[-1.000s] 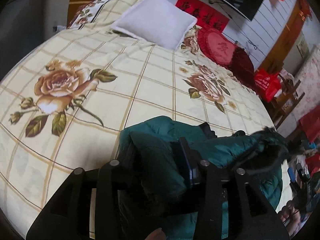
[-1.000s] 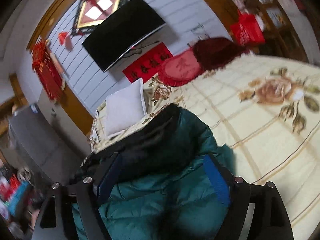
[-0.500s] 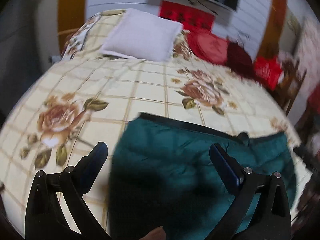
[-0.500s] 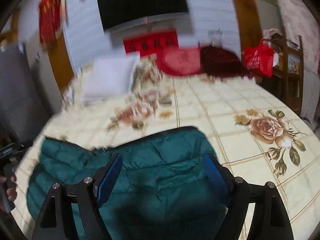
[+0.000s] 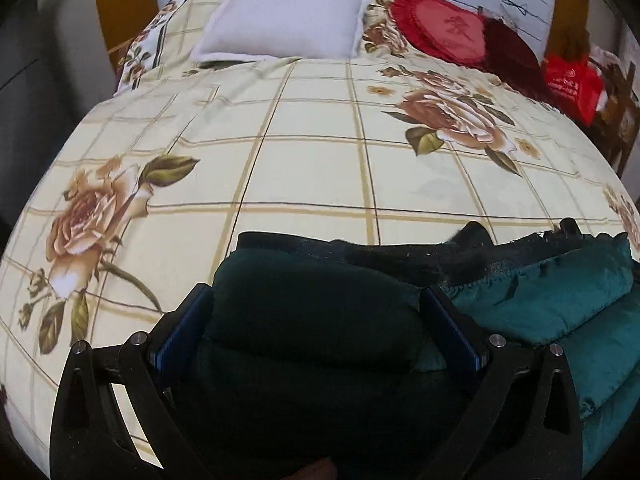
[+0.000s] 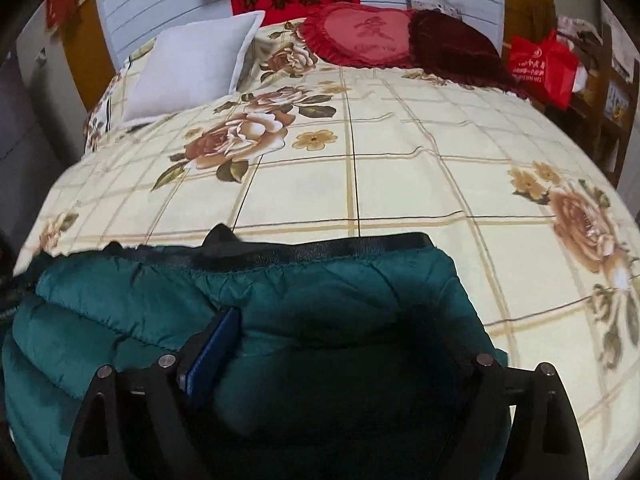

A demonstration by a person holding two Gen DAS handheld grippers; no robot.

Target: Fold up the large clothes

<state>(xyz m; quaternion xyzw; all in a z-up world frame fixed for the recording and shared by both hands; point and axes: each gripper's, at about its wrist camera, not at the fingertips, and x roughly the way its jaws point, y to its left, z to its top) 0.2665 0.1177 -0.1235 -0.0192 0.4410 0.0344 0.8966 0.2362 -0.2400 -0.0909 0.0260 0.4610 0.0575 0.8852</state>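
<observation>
A dark green puffer jacket point(image 5: 552, 304) lies folded in layers at the near edge of the bed, its black lining edge on the far side. It also fills the near part of the right wrist view point(image 6: 304, 300). My left gripper point(image 5: 318, 326) is open, its jaws wide on either side of a puffy fold at the jacket's left end. My right gripper point(image 6: 340, 344) is open over the jacket's right end; its left blue pad point(image 6: 212, 352) shows, and its right finger is sunk in the fabric.
The bed point(image 5: 312, 168) has a cream sheet with rose print. A white pillow point(image 5: 284, 12) and red cushions point(image 5: 444, 28) lie at the head. A red bag point(image 6: 548, 68) and wooden furniture stand to the right of the bed.
The left gripper, shut on the jacket a second ago, has opened. Both grippers have come down onto the jacket, which now lies flat and folded on the bed.
</observation>
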